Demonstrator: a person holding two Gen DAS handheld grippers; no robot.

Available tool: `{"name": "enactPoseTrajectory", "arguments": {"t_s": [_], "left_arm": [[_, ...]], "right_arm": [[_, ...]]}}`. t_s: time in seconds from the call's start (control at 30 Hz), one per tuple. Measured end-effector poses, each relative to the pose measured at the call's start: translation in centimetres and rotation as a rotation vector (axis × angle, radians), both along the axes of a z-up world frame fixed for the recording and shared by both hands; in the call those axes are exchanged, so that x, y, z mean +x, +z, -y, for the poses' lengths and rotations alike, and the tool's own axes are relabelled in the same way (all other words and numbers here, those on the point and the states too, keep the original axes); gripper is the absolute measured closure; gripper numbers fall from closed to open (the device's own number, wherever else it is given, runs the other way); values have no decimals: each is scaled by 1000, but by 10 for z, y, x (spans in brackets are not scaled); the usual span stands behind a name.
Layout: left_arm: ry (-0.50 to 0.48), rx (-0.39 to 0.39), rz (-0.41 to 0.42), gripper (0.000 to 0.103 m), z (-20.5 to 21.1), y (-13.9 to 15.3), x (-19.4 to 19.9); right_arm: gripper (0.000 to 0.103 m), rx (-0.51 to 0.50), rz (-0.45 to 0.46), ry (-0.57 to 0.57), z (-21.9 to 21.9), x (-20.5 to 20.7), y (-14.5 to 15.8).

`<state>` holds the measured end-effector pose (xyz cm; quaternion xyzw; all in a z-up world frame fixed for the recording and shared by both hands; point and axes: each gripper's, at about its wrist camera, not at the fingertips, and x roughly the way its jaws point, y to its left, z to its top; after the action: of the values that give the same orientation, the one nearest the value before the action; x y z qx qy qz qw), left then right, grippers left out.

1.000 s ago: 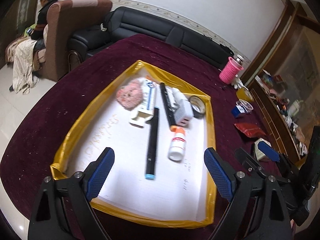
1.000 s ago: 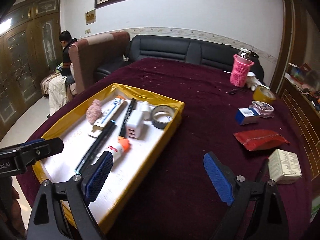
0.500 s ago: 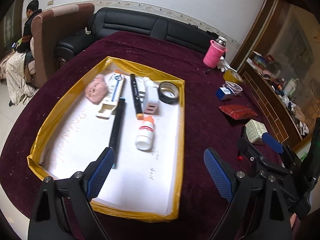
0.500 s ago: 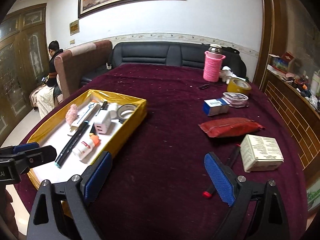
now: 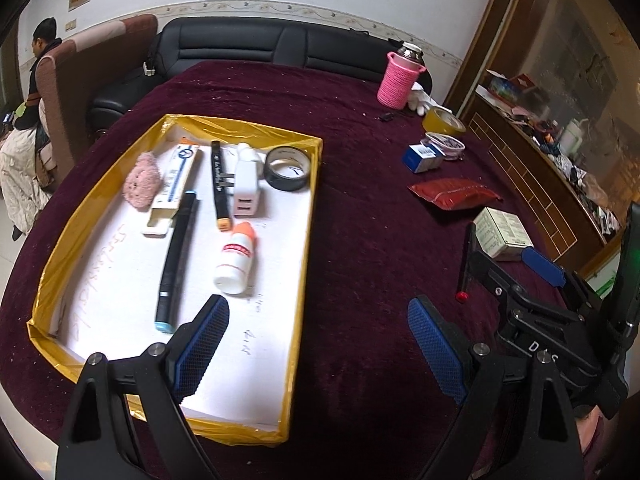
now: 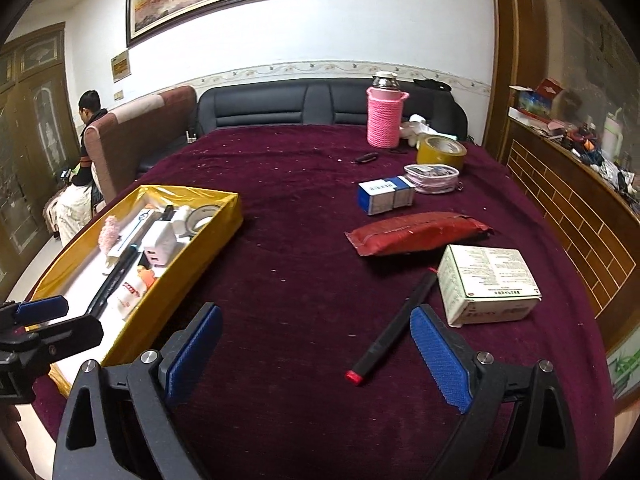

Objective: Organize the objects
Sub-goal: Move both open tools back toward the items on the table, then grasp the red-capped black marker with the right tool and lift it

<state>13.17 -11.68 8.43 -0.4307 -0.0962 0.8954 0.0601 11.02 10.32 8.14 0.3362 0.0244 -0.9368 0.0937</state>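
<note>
A yellow-rimmed tray (image 5: 308, 216) (image 6: 208, 236) holds a pink puff (image 5: 143, 184), a toothpaste box (image 5: 176, 184), two black markers (image 5: 176, 264), a white charger (image 5: 246, 190), a black tape roll (image 5: 287, 168) and a white bottle with an orange cap (image 5: 236, 258). A black marker with a red end (image 6: 394, 326) lies loose on the maroon cloth beside a white box (image 6: 486, 282), with a red packet (image 6: 416, 232) and a blue-white box (image 6: 384, 196) beyond. My left gripper (image 5: 318, 344) is open and empty over the tray's near right edge. My right gripper (image 6: 316, 350) is open and empty, the marker just ahead of its right finger.
A pink-sleeved flask (image 6: 383, 118), a yellow tape roll (image 6: 440, 152) and a small lidded container (image 6: 431, 176) stand at the table's far right. A wooden cabinet (image 6: 580, 208) runs along the right. A sofa (image 6: 320, 100) and a seated person (image 6: 86, 128) are behind.
Both grippers have swung right and away from the tray. The loose marker, white box and red packet have come into the middle of the right wrist view. Both stay open.
</note>
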Motion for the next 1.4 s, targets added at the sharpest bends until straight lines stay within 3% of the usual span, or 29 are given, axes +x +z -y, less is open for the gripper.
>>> {"name": "enactPoseTrajectory", "arguments": {"t_s": [0.77, 0.87, 0.97, 1.1, 1.2, 1.33, 1.4], "left_arm": [[-59, -22, 65, 13, -31, -18, -16], [-66, -17, 68, 13, -33, -18, -18], [-76, -1, 63, 13, -33, -18, -19], [-86, 22, 72, 13, -35, -22, -25], [-96, 15, 70, 13, -38, -24, -26], [-118, 25, 65, 13, -38, -24, -25], [-121, 15, 53, 13, -37, -21, -24]], "right_arm": [[5, -40, 79, -53, -35, -17, -21], [5, -121, 126, -48, -55, -25, -25], [5, -240, 176, -127, -98, -33, -32], [5, -305, 194, -213, -136, -34, -36], [6, -289, 194, -198, -129, -34, -34], [8, -186, 220, -137, -90, -45, -38], [20, -106, 234, -112, -64, -58, -44]]}}
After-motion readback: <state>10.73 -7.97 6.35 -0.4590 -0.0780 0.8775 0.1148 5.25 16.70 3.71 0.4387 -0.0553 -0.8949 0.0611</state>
